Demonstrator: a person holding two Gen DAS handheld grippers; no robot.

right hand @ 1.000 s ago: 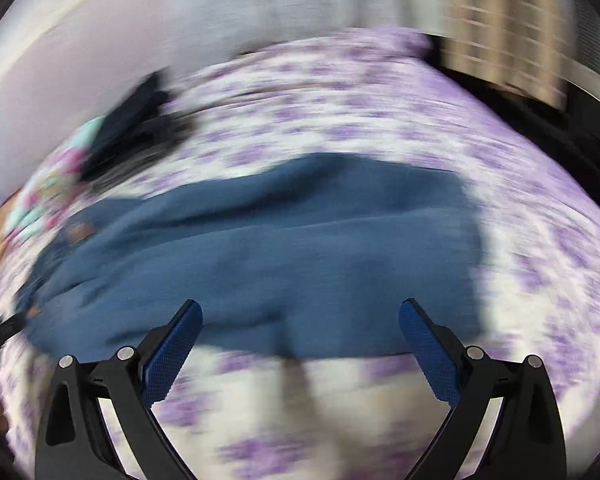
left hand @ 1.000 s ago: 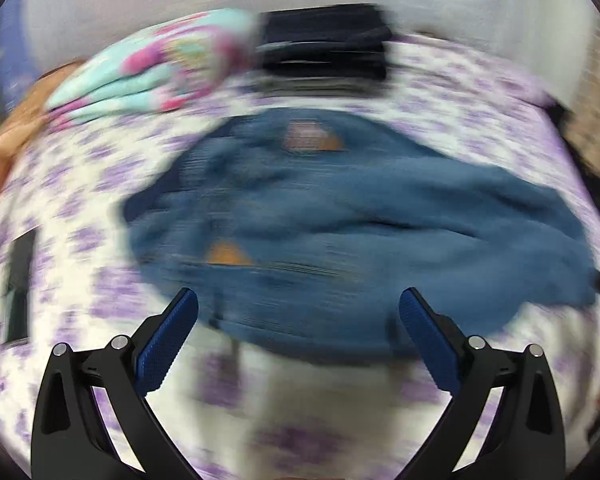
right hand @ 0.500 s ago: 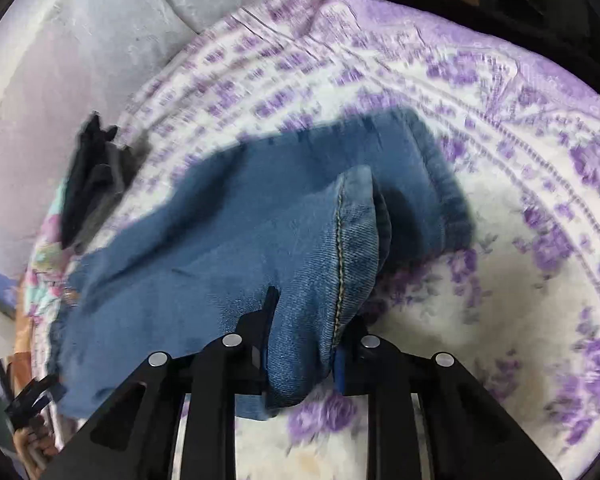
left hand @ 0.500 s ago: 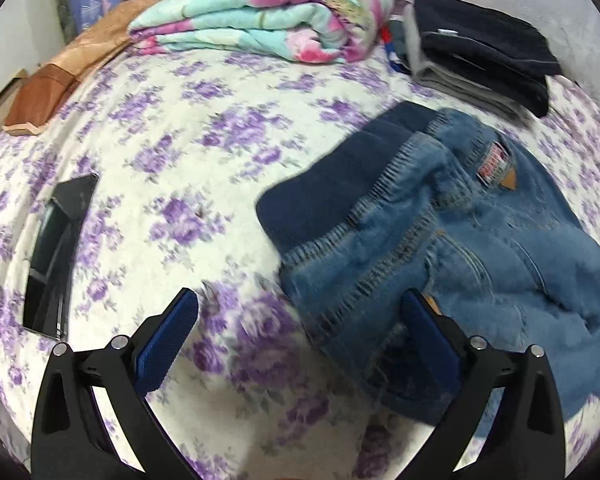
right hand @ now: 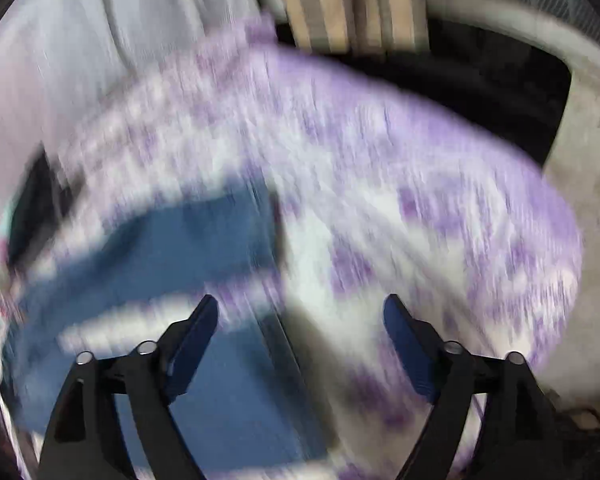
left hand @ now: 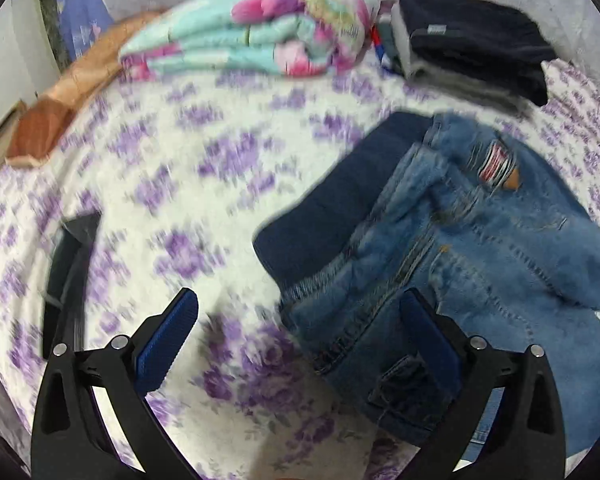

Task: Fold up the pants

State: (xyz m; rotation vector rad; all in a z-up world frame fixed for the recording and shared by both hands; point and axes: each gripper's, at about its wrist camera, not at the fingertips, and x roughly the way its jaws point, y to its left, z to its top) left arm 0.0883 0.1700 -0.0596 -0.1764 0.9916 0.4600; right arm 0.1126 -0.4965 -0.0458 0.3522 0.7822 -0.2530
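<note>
Blue jeans (left hand: 452, 264) lie on the bed with the waistband end toward my left gripper (left hand: 296, 324). That gripper is open and empty, its right finger over the waistband edge, its left finger over the bedsheet. In the blurred right wrist view the jeans' legs (right hand: 188, 264) lie to the left and below. My right gripper (right hand: 300, 332) is open and empty above the leg ends.
The bed has a white sheet with purple flowers (left hand: 204, 184). A folded floral blanket (left hand: 256, 36) and a stack of dark folded clothes (left hand: 472, 48) sit at the back. A dark flat object (left hand: 70, 268) lies at left. The bed's edge and floor (right hand: 580, 200) are at right.
My right gripper has opened and let go of the jeans leg it held half a second ago. It is moving fast. My left gripper has stayed open near the waistband.
</note>
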